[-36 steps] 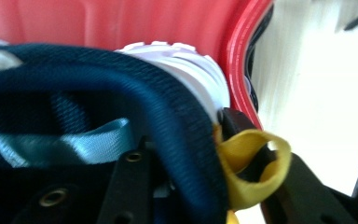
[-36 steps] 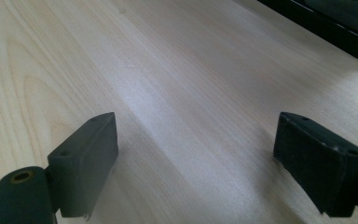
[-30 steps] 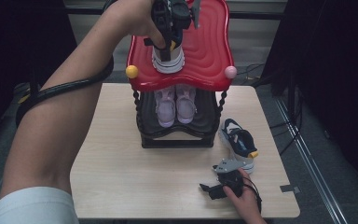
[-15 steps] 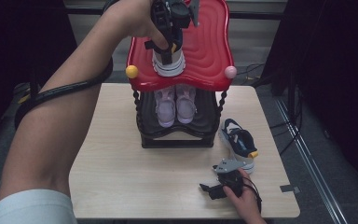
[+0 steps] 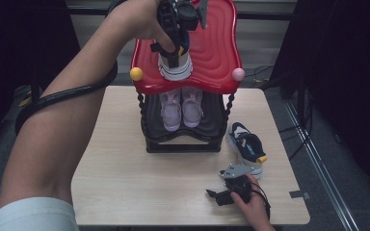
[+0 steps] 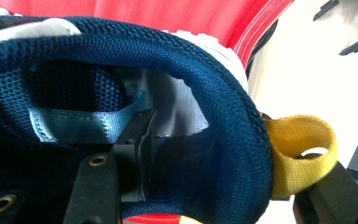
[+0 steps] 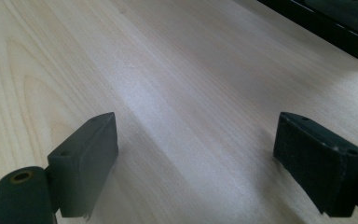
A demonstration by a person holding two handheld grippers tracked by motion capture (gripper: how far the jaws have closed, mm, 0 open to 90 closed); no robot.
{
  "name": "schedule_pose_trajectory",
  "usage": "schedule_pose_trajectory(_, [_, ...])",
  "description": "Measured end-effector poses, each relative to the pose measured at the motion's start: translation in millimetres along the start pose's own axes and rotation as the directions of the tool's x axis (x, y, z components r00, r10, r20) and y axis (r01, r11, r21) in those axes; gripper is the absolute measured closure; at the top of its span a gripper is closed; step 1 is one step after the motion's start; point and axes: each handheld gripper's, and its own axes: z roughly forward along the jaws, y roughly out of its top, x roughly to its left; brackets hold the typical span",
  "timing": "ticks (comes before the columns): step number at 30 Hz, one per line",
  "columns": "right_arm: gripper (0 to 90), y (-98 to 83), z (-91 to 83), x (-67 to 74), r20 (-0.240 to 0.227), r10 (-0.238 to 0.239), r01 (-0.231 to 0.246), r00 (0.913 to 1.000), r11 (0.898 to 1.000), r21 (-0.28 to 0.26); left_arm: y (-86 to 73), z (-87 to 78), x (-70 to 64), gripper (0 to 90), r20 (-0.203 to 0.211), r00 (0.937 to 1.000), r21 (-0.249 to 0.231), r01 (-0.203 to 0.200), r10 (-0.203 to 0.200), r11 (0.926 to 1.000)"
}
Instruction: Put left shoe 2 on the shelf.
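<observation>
releasing, by the look of it. high view: left gripper (image 5: 174, 48) sits at the heel of a navy sneaker (image 5: 176, 67) on the red top shelf (image 5: 217, 53) of the shoe rack (image 5: 183, 139); pink pair (image 5: 181, 108) below, second sneaker (image 5: 246, 144) on the wooden table (image 5: 125, 168). right gripper (image 5: 224, 196) idle on the table.

left gripper view: jaws have just been opening, one inside the collar (image 6: 223, 107), one by the yellow pull loop (image 6: 303, 154), not pressing. shoe looks light, mesh soft; the collar rim is the grab point.

right gripper view: jaws wide apart, empty, over smooth wood. dark room around.
</observation>
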Motion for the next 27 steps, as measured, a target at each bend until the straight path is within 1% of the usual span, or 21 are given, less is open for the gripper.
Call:
schedule_pose_trajectory(2, [13.2,0.0,0.0,0.0,0.0,0.0,0.0,1.0,1.0,0.0,0.2,-0.8,-0.4,45.5,-0.004,1.0,-0.001,-0.007,0.007,1.0])
schedule_pose_trajectory(3, [13.2,0.0,-0.1,0.0,0.002,0.0,0.0,1.0,1.0,0.001,0.5,-1.4,-0.7,45.3,-0.001,1.0,-0.009,0.0,0.0,1.0])
schedule_pose_trajectory(4, [13.2,0.0,-0.1,0.0,0.002,-0.001,0.001,1.0,1.0,0.001,0.5,-1.0,-1.9,44.7,0.007,0.9997,-0.018,0.024,-0.024,0.9995])
schedule_pose_trajectory(5, [13.2,0.0,0.0,0.0,0.002,-0.002,0.002,1.0,1.0,0.0,1.4,-1.2,-1.2,44.2,0.002,1.0,-0.022,0.008,-0.008,0.9997])
schedule_pose_trajectory(6, [13.2,0.0,0.0,0.0,-0.001,0.0,0.0,1.0,1.0,0.0,2.4,-1.3,-1.5,44.1,0.003,0.9999,-0.016,0.011,-0.01,0.9998])
schedule_pose_trajectory(7, [13.2,0.0,-0.1,0.0,0.002,-0.001,0.001,1.0,1.0,0.001,3.2,-1.0,-1.6,44.0,0.001,1.0,-0.019,0.008,-0.008,0.9998])
schedule_pose_trajectory(8, [13.2,0.0,-0.1,0.0,0.002,0.0,0.0,1.0,1.0,0.001,3.8,-0.5,-2.4,43.9,0.007,0.9998,-0.023,0.016,-0.016,0.9996])
schedule_pose_trajectory(9, [13.2,0.0,0.0,0.0,0.003,-0.002,0.002,1.0,1.0,0.0,4.8,-0.7,-2.2,44.5,0.004,1.0,-0.024,0.0,0.0,0.9997])
schedule_pose_trajectory(11, [13.2,0.0,-0.1,0.0,0.002,-0.001,0.001,1.0,1.0,0.001,5.8,-0.5,-2.7,47.9,0.011,0.9999,-0.027,-0.011,0.012,0.9996])
schedule_pose_trajectory(12, [13.2,0.0,0.0,0.0,0.003,-0.002,0.002,1.0,1.0,0.0,5.8,-0.3,-4.6,52.2,0.024,0.9997,-0.027,-0.005,0.005,0.9996])
schedule_pose_trajectory(13, [13.2,0.0,-0.1,0.0,0.002,0.0,0.0,1.0,1.0,0.001,6.1,-0.5,-4.0,55.2,0.028,0.9993,-0.026,-0.023,0.024,0.9994])
schedule_pose_trajectory(14, [13.2,0.0,0.0,0.0,0.003,-0.002,0.002,1.0,1.0,0.0,5.9,-0.5,-4.5,58.9,0.041,0.9985,-0.029,-0.035,0.037,0.999])
schedule_pose_trajectory(15, [13.2,0.1,-0.1,0.0,0.002,0.0,0.0,1.0,1.0,0.001,5.3,-0.4,-6.3,64.7,0.053,0.998,-0.034,-0.034,0.036,0.9988])
schedule_pose_trajectory(17, [13.2,0.0,0.0,0.0,-0.001,0.0,0.0,1.0,1.0,0.0,5.0,-0.8,-5.3,68.8,0.056,0.9966,-0.031,-0.059,0.061,0.9978])
schedule_pose_trajectory(18, [13.2,0.0,0.0,0.0,-0.001,0.0,0.0,1.0,1.0,0.0,5.0,-1.1,-5.4,69.8,0.06,0.9953,-0.018,-0.075,0.076,0.997])
schedule_pose_trajectory(19, [13.2,0.0,0.0,0.0,-0.001,0.0,0.0,1.0,1.0,0.0,4.9,-1.0,-5.5,70.2,0.058,0.9951,-0.011,-0.079,0.08,0.9968])
schedule_pose_trajectory(21, [13.2,0.0,0.0,0.0,0.0,0.0,0.0,1.0,1.0,0.0,4.4,-0.6,-5.7,71.3,0.055,0.9935,0.011,-0.101,0.1,0.9949])
schedule_pose_trajectory(23, [13.3,0.0,0.0,0.0,-0.001,0.0,0.0,1.0,1.0,0.0,3.7,-0.1,-5.1,72.0,0.048,0.9921,0.014,-0.117,0.116,0.993])
schedule_pose_trajectory(24, [13.2,0.0,0.0,0.0,-0.001,0.0,0.0,1.0,1.0,0.0,3.4,-0.4,-4.8,72.3,0.053,0.9901,0.016,-0.131,0.13,0.9912])
schedule_pose_trajectory(26, [13.3,0.0,0.0,0.0,-0.001,0.0,0.0,1.0,1.0,0.0,2.7,0.0,-4.9,72.6,0.053,0.9884,0.026,-0.144,0.142,0.9892])
schedule_pose_trajectory(27, [13.3,0.0,-0.1,0.0,0.002,-0.001,0.001,1.0,1.0,0.001,2.6,-0.2,-4.9,72.8,0.054,0.9865,0.03,-0.156,0.154,0.9873])
